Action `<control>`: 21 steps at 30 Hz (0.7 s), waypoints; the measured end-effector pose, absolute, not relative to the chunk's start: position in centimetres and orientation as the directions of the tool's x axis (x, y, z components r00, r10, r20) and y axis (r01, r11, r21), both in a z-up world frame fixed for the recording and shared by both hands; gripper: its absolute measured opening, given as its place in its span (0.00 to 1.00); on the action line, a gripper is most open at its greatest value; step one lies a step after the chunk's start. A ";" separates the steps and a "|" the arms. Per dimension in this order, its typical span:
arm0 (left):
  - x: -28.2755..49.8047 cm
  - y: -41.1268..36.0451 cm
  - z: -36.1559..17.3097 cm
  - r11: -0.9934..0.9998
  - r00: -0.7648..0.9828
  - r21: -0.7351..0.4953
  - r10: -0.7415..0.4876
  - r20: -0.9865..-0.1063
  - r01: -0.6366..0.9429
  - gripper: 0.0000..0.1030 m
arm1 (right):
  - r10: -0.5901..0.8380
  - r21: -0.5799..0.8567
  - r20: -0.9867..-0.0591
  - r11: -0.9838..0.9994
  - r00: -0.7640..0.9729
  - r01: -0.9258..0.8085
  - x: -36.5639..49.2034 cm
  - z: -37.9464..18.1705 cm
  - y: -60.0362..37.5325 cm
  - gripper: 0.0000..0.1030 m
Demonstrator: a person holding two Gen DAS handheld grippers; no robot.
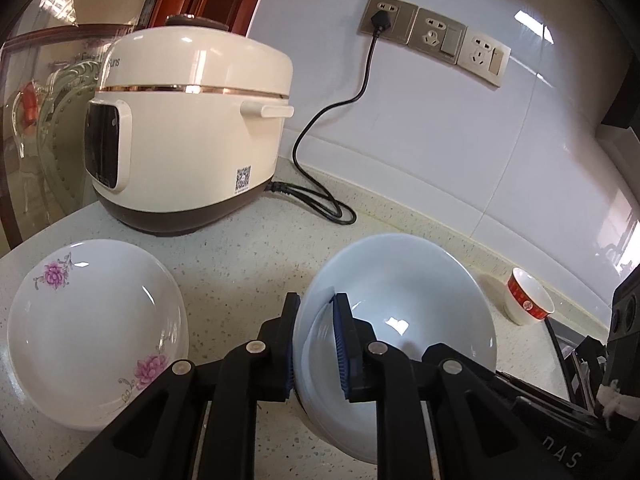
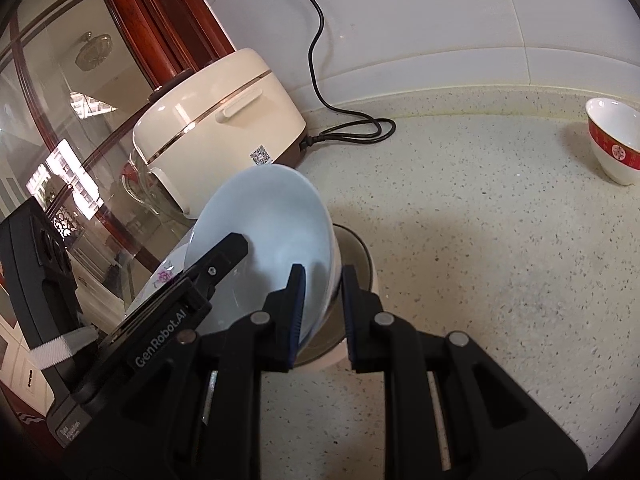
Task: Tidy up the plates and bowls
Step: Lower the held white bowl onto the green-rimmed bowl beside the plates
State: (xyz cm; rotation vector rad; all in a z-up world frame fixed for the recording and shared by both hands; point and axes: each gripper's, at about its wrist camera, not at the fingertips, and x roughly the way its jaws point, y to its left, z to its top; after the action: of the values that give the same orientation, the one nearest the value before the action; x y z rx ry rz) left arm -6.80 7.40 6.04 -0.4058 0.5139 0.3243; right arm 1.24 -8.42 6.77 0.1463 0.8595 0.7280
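My left gripper (image 1: 316, 340) is shut on the left rim of a plain pale-blue bowl (image 1: 404, 300) and holds it tilted above the counter. My right gripper (image 2: 322, 312) straddles the same bowl's (image 2: 272, 236) right rim; a small gap shows at its right pad, so its hold is unclear. A white plate with pink flowers (image 1: 92, 328) lies on the counter to the left and peeks out behind the left gripper in the right wrist view (image 2: 164, 276). A small red-and-white bowl (image 1: 528, 296) stands on the right near the wall, also in the right wrist view (image 2: 616, 140).
A cream rice cooker (image 1: 188, 128) stands at the back left, its black cord (image 1: 320, 200) looping on the counter to a wall socket (image 1: 384, 16). A glass partition (image 1: 44, 112) borders the left. The speckled counter (image 2: 480, 260) extends right. A round base (image 2: 352, 344) sits under the bowl.
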 end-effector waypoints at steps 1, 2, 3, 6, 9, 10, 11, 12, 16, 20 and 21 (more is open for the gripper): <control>-6.7 7.5 5.9 0.869 0.821 -0.294 0.194 -0.537 -0.397 0.16 | 0.634 0.396 -0.643 0.755 0.429 -0.522 1.3 6.7 -8.4 0.21; -6.7 7.5 5.8 0.868 0.819 -0.297 0.190 -0.541 -0.398 0.16 | 0.632 0.396 -0.646 0.757 0.429 -0.520 1.3 6.6 -8.3 0.21; -6.6 7.6 5.8 0.868 0.817 -0.298 0.188 -0.545 -0.398 0.16 | 0.629 0.394 -0.648 0.759 0.429 -0.518 1.3 6.6 -8.3 0.21; -6.5 7.6 5.7 0.869 0.813 -0.290 0.192 -0.549 -0.401 0.16 | 0.626 0.390 -0.651 0.761 0.430 -0.518 1.3 6.6 -8.3 0.21; -6.4 7.6 5.6 0.869 0.804 -0.280 0.198 -0.560 -0.408 0.18 | 0.620 0.379 -0.653 0.765 0.435 -0.521 1.2 6.6 -8.1 0.21; -6.3 7.7 5.5 0.869 0.801 -0.278 0.198 -0.565 -0.410 0.18 | 0.616 0.371 -0.654 0.767 0.440 -0.523 1.2 6.7 -8.0 0.21; -6.2 7.7 5.4 0.868 0.796 -0.276 0.197 -0.572 -0.413 0.19 | 0.613 0.365 -0.654 0.769 0.443 -0.525 1.1 6.7 -8.0 0.22; -6.2 7.8 5.3 0.868 0.793 -0.274 0.195 -0.577 -0.413 0.19 | 0.611 0.360 -0.654 0.770 0.446 -0.527 1.0 6.7 -7.9 0.23; -6.1 8.0 5.1 0.863 0.785 -0.268 0.207 -0.584 -0.428 0.19 | 0.596 0.335 -0.651 0.782 0.471 -0.526 0.9 6.9 -7.9 0.25; -5.9 7.7 5.1 0.873 0.783 -0.252 0.204 -0.587 -0.417 0.19 | 0.579 0.310 -0.642 0.795 0.502 -0.520 0.8 7.3 -8.0 0.31; -5.9 7.7 5.1 0.873 0.783 -0.253 0.204 -0.587 -0.416 0.19 | 0.580 0.311 -0.642 0.795 0.502 -0.521 0.8 7.2 -8.1 0.32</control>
State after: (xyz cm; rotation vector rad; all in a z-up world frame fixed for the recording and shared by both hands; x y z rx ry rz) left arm -5.94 7.71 5.09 -0.3851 0.5813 0.3436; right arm 0.85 -8.06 7.22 0.0801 0.8060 0.6656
